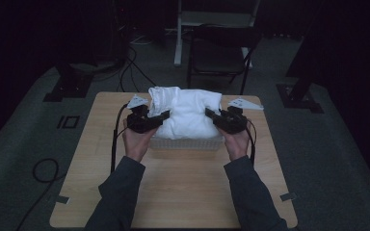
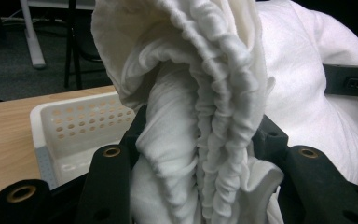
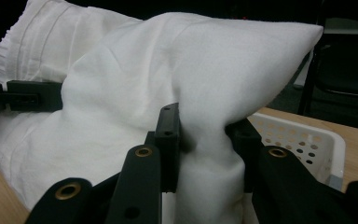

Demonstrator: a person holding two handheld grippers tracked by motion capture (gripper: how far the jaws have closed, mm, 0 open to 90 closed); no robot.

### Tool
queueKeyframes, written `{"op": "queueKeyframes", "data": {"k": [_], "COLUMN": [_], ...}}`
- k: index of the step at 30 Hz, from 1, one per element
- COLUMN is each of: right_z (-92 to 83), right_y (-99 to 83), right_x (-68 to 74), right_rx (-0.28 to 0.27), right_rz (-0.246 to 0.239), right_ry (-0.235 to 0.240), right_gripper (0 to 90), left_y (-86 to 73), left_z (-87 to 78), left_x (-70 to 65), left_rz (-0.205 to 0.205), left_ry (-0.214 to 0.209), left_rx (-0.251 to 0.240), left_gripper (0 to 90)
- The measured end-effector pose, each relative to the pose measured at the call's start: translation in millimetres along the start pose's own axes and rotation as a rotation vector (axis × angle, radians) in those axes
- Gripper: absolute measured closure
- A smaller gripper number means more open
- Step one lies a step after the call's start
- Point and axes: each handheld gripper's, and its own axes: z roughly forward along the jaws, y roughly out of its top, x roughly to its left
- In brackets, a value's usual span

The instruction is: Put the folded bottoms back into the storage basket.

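Note:
A white pillow in a pillowcase rests over a white perforated basket in the middle of the wooden table. My left gripper is shut on the ruffled open end of the pillowcase at the pillow's left side. My right gripper is shut on a pinched fold of the pillow at its right side. In the left gripper view the basket's corner shows behind the cloth. The basket rim lies to the right of the cloth in the right gripper view.
The wooden table has bare room in front of the basket. A dark chair stands behind the table, and cables trail over the floor at the left.

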Motion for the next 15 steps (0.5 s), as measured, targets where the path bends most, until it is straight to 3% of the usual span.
{"op": "queueKeyframes", "data": {"k": [10,15], "right_z": [5.4,8.9], "right_y": [3.2,2.8], "right_x": [-3.6,-7.4], "right_rx": [0.005,0.001], "right_rz": [-0.005,0.011], "right_ry": [-0.015,-0.017], "right_gripper": [71.3,71.4], "left_y": [3.0,7.5], "left_z": [6.4,9.8], "left_x": [3.7,4.3], "left_rz": [-0.003,0.017], "left_ry": [0.006,0.012], "left_rx": [0.003,0.011], "left_gripper": [53.0,53.0]}}
